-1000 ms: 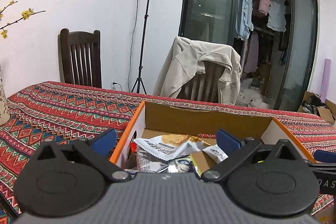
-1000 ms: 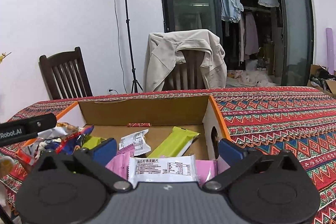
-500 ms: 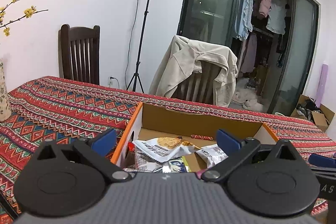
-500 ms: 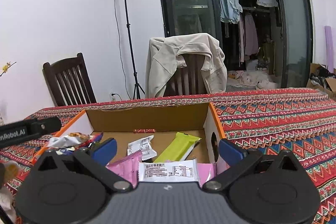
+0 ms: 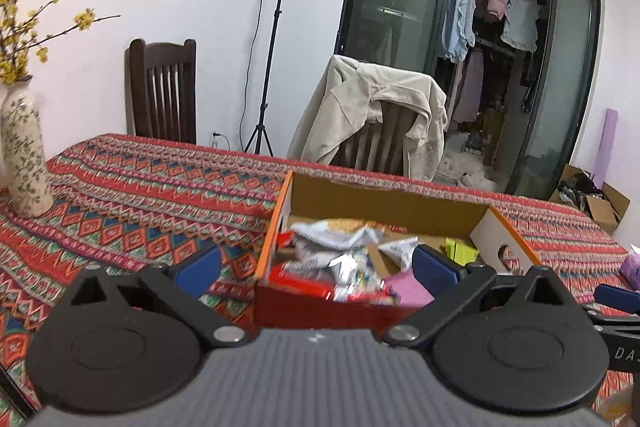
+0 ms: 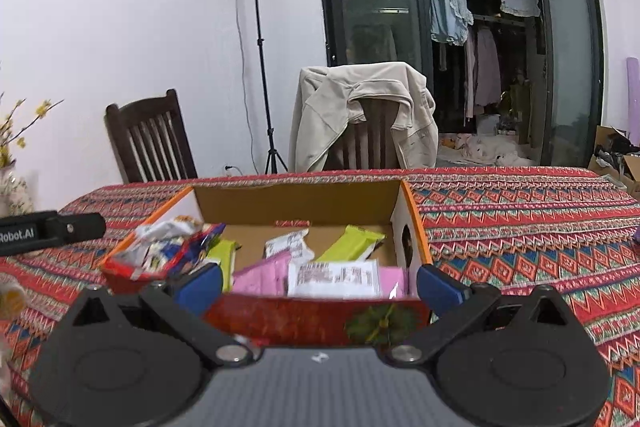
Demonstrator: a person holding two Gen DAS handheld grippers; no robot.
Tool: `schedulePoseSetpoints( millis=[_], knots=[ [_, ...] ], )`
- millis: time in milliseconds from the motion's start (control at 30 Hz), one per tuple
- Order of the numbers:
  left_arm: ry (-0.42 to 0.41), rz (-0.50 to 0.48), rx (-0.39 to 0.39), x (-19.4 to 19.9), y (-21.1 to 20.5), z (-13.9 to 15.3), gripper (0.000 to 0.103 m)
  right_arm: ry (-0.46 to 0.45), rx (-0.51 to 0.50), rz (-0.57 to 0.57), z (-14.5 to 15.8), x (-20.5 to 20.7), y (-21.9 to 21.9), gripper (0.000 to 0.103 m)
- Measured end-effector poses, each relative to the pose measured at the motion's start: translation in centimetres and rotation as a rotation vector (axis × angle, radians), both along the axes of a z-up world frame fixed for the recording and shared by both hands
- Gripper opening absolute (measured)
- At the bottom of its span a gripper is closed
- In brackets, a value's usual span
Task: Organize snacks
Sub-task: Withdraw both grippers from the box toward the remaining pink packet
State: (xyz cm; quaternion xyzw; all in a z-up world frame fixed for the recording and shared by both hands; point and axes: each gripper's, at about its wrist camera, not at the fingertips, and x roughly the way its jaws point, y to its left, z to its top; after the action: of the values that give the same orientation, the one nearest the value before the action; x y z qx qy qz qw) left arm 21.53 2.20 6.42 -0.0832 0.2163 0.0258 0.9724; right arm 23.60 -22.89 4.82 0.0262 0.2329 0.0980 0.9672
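Note:
An open cardboard box (image 5: 384,201) with orange rims and a red front wall stands on the patterned tablecloth; it also shows in the right wrist view (image 6: 296,201). It holds several snack packets: crumpled white and red wrappers (image 5: 340,239) on the left, pink packets (image 6: 264,277), a white labelled packet (image 6: 334,277) and green bars (image 6: 352,243) on the right. My left gripper (image 5: 316,267) is open and empty, just before the box's front left. My right gripper (image 6: 318,283) is open and empty, before the front right.
A flowered vase (image 5: 24,155) with yellow blossoms stands at the table's left. A dark wooden chair (image 5: 164,91) and a chair draped with a beige jacket (image 5: 376,115) stand behind the table. A light stand (image 5: 276,27) is by the wall. A purple item (image 5: 632,265) lies far right.
Both grippers have drawn back and risen from the box, so its red front wall and more of the table now show. Both stayed open and empty.

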Motion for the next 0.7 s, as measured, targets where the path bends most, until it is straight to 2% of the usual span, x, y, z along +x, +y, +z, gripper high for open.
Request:
schedulePoseSetpoints(
  millis=[400,700],
  knots=[
    [0.073,-0.016,0.015,-6.8,1.7,-3.6,0.103,0.091,-0.034,0.037,-3.4,-5.5,0.7,0.103],
    [0.073,-0.024,0.037,-8.5,1.6,-5.6,0.103,0.156,-0.04,0.055,-5.4,-7.5,1.2,0.103]
  ],
)
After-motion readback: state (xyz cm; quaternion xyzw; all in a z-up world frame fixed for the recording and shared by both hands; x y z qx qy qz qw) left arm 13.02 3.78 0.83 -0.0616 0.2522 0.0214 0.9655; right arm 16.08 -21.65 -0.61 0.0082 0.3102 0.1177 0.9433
